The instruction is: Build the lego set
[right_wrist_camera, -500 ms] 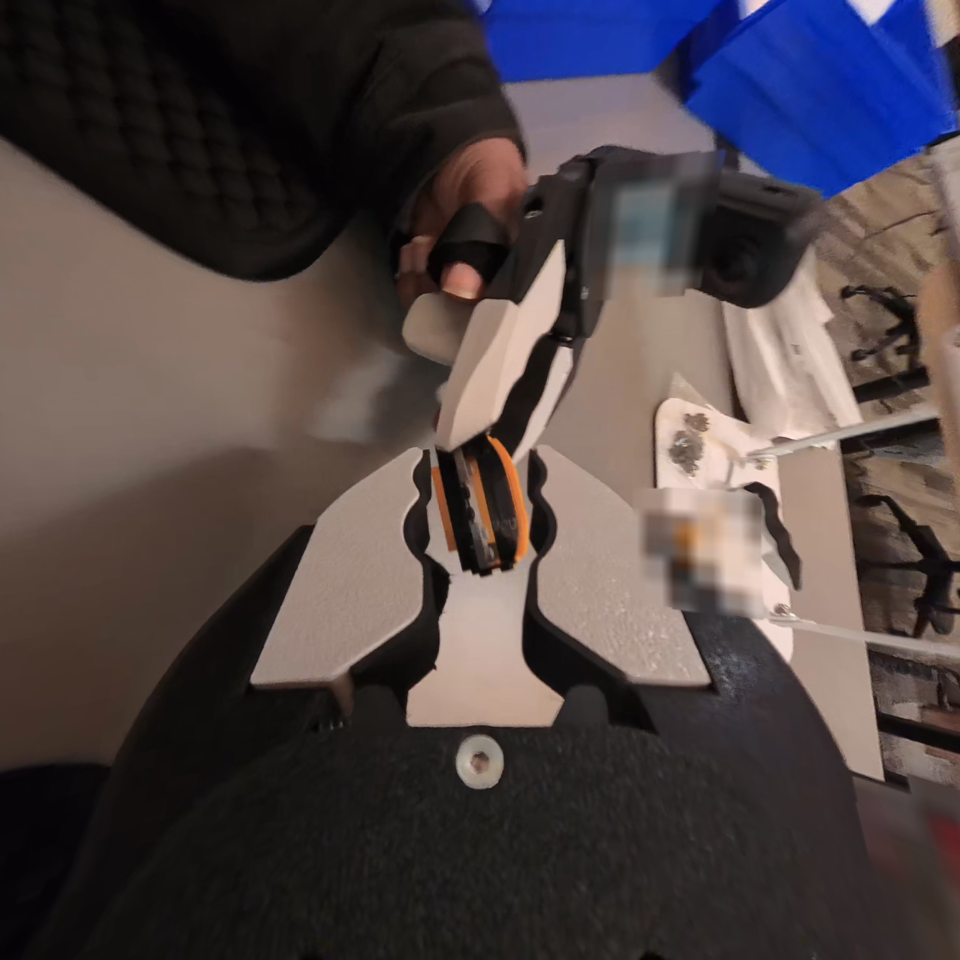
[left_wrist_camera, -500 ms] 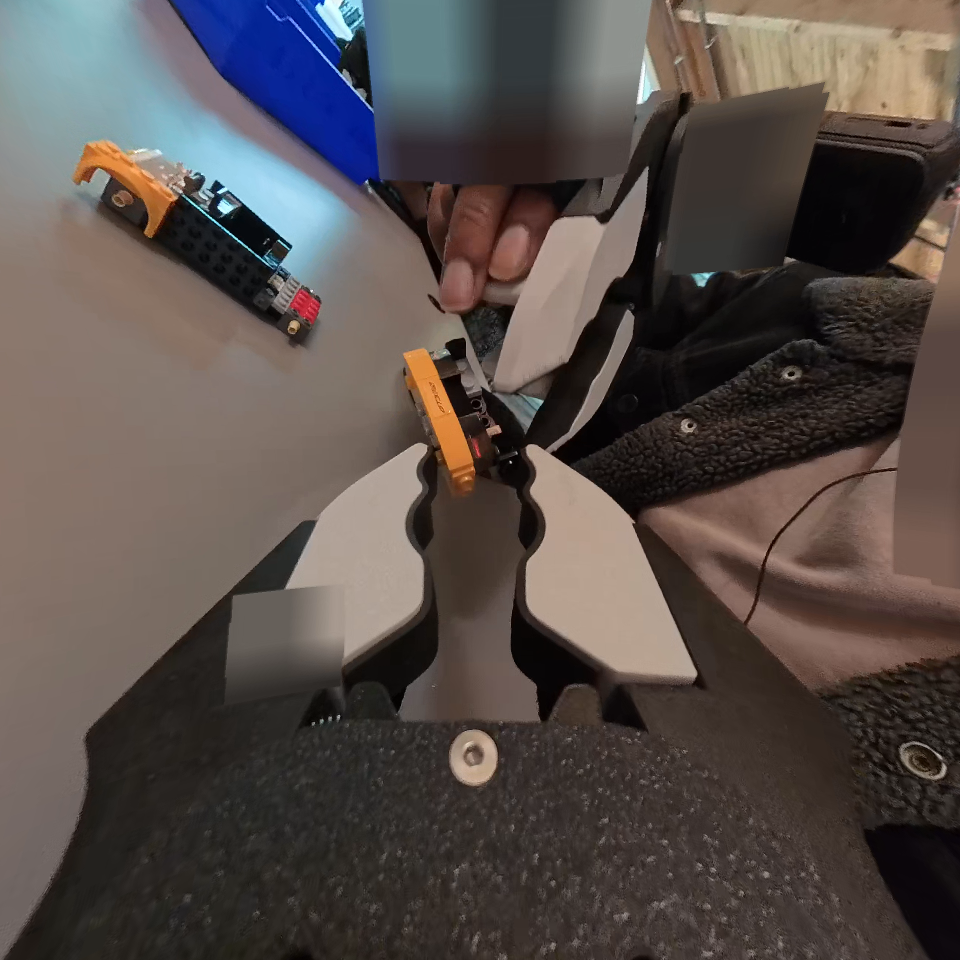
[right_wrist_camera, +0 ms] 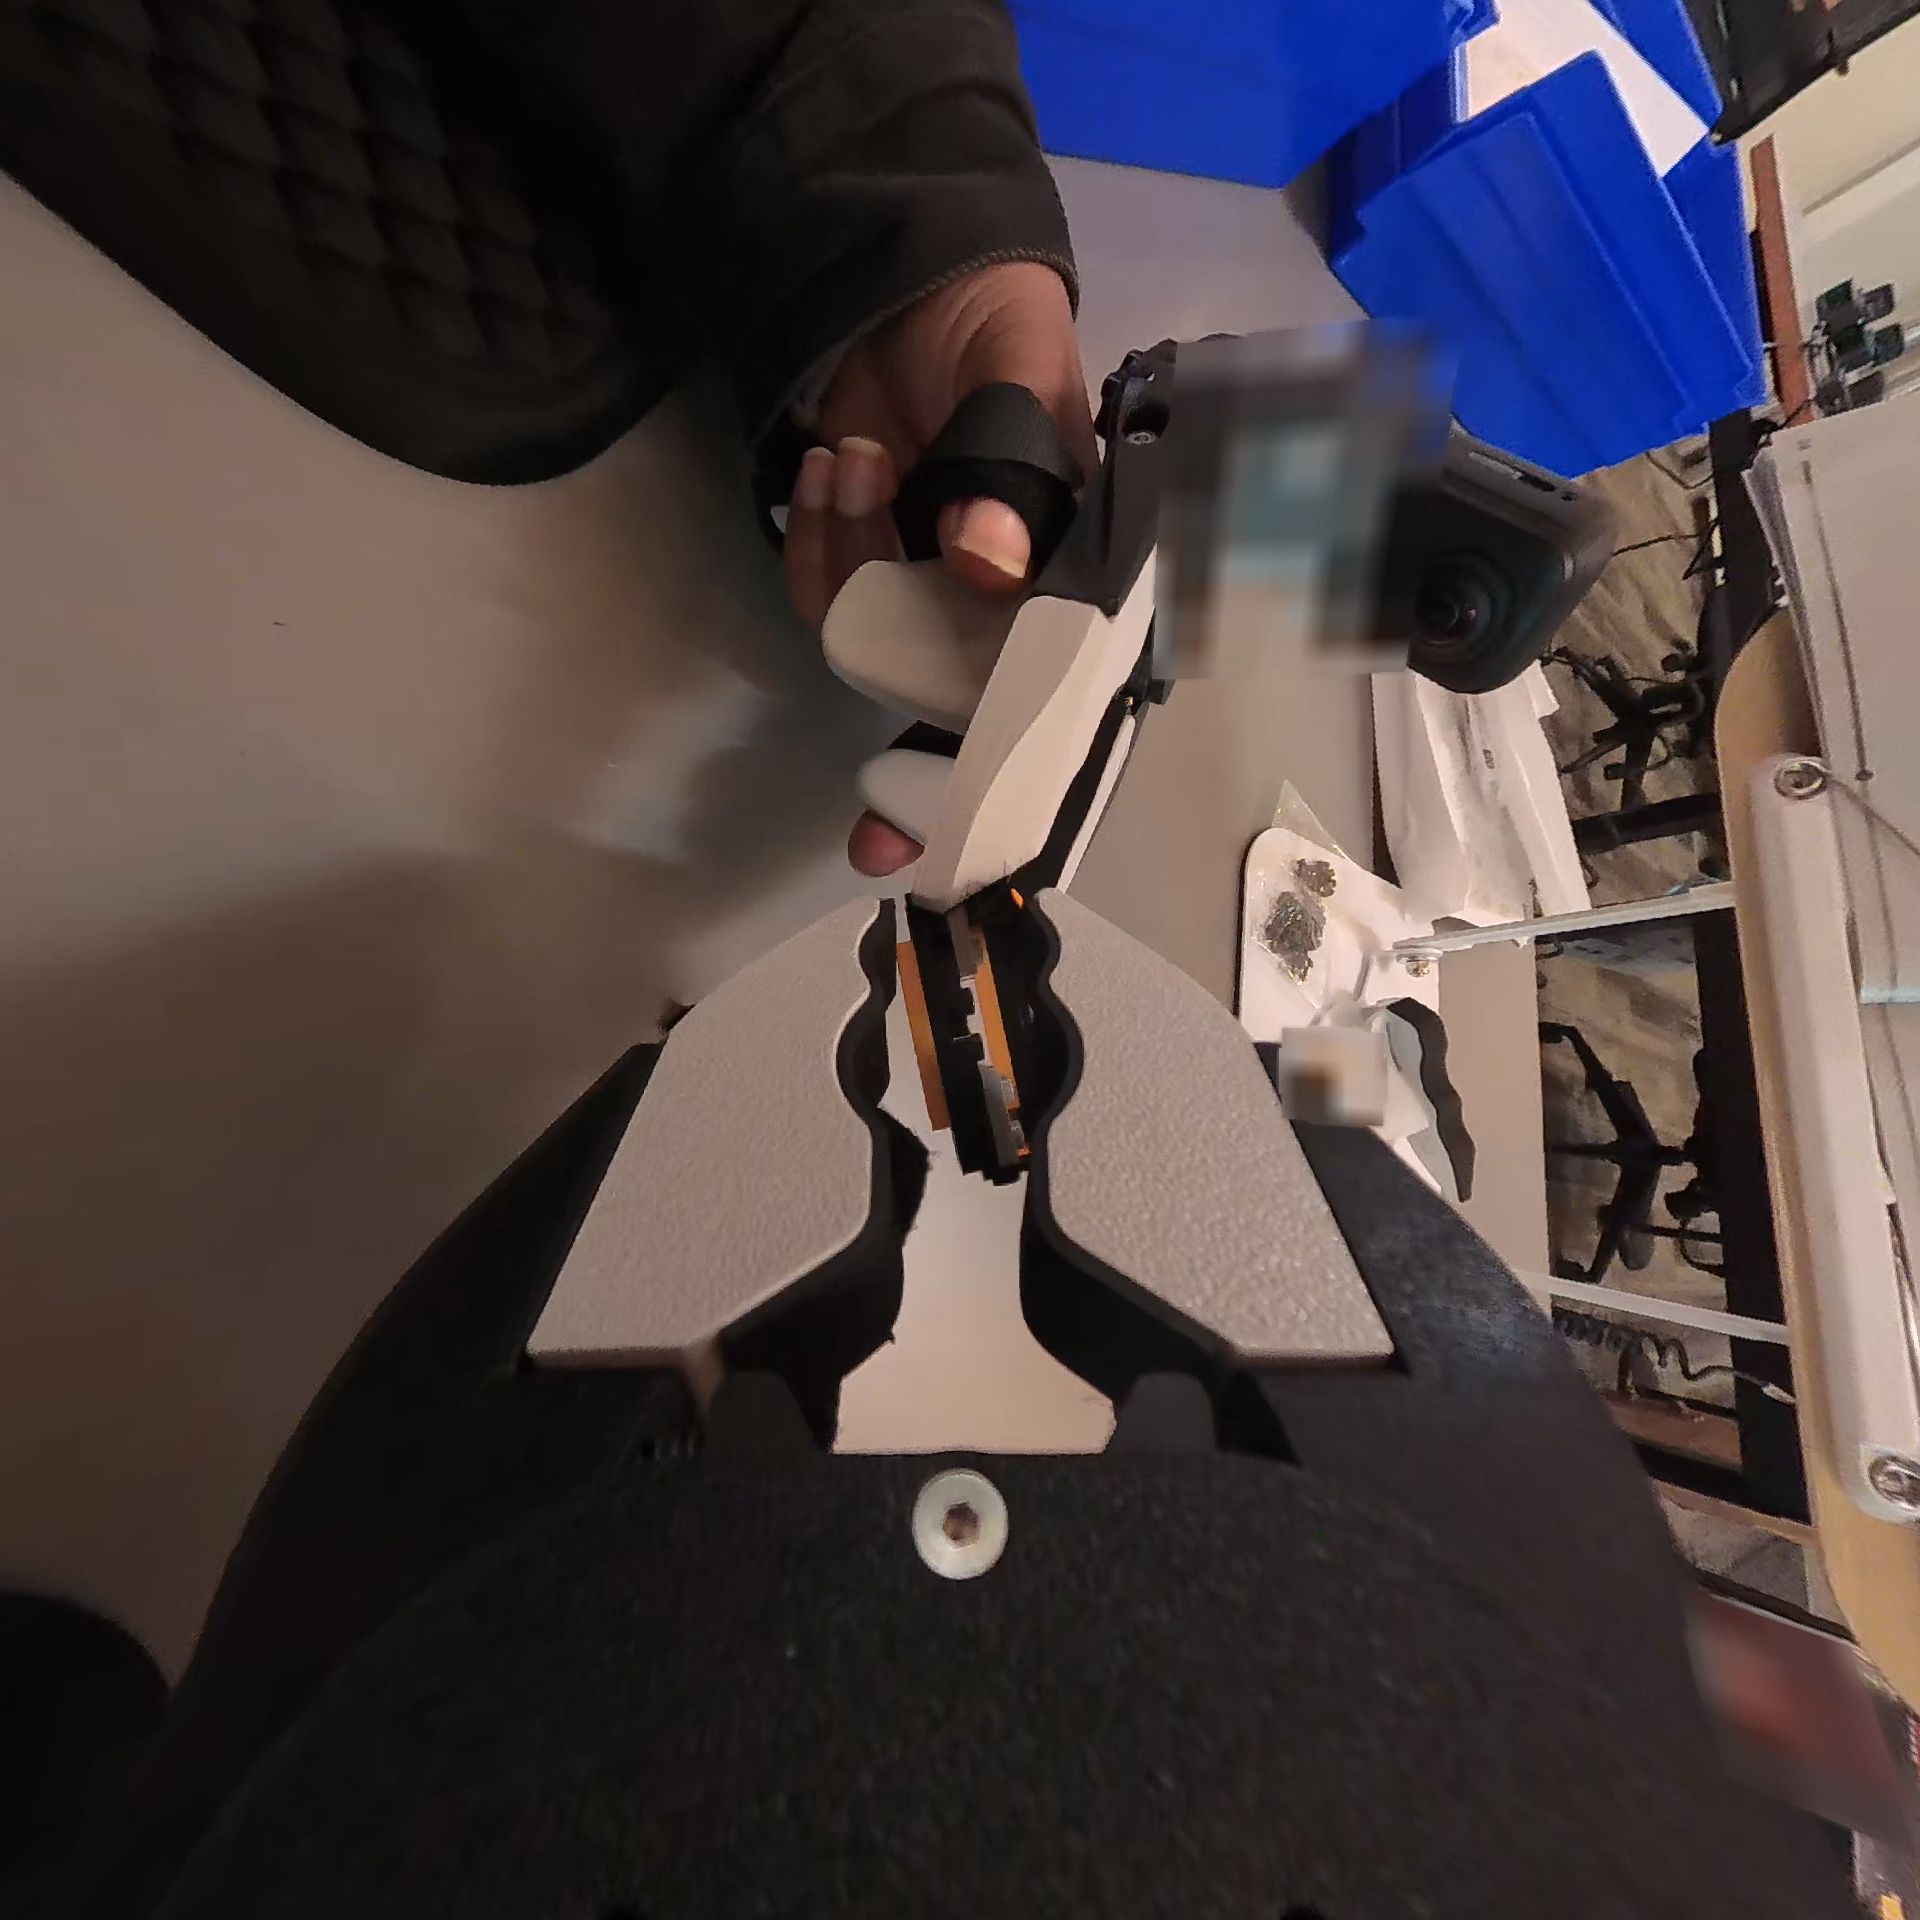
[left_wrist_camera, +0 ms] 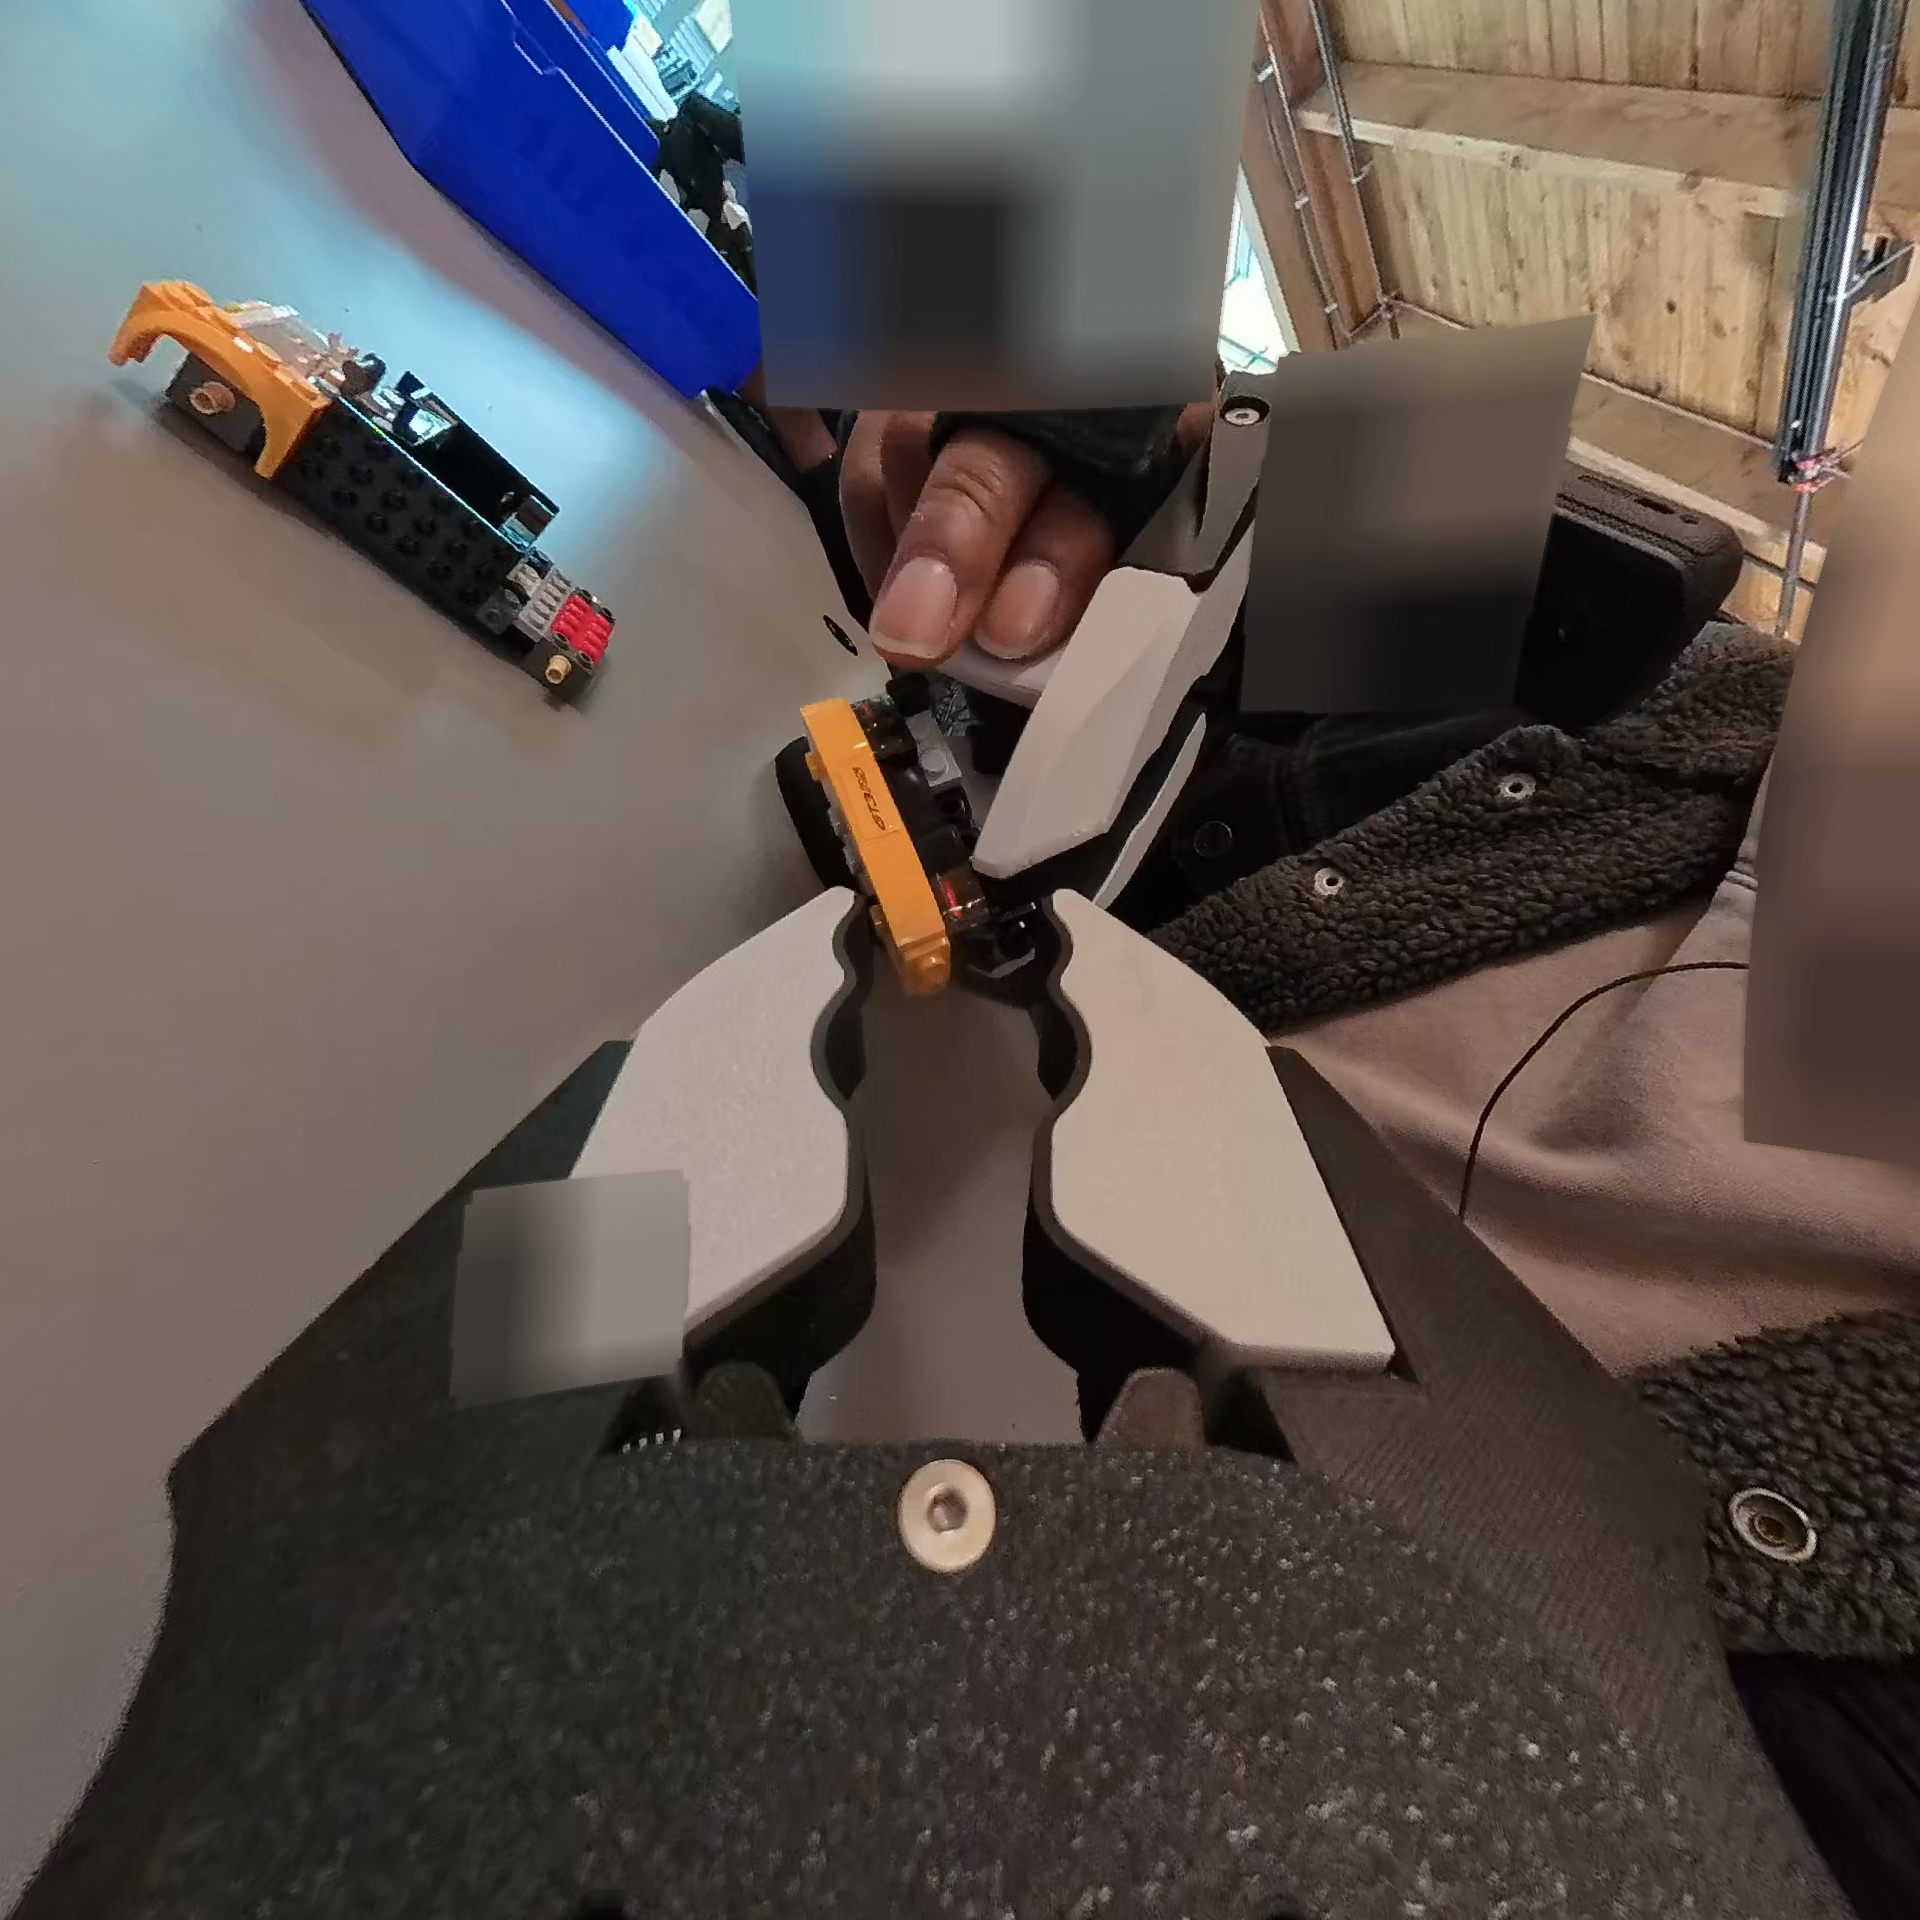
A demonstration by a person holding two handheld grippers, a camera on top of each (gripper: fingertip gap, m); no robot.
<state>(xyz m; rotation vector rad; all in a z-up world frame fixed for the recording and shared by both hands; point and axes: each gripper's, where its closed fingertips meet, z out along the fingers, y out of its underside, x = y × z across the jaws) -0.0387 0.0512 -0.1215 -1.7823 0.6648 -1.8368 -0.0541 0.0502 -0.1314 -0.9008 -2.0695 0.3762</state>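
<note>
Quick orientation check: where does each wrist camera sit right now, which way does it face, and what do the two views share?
Left wrist view: sits behind the left gripper, facing across the grey table at the orange-and-black sub-assembly; the right gripper's fingers and a hand show beyond.
Right wrist view: sits behind the right gripper, facing the left gripper and the hand holding it.
Shared: the same sub-assembly, both grippers, blue bins.

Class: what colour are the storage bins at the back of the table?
Blue bins, clearest in the right wrist view.
</note>
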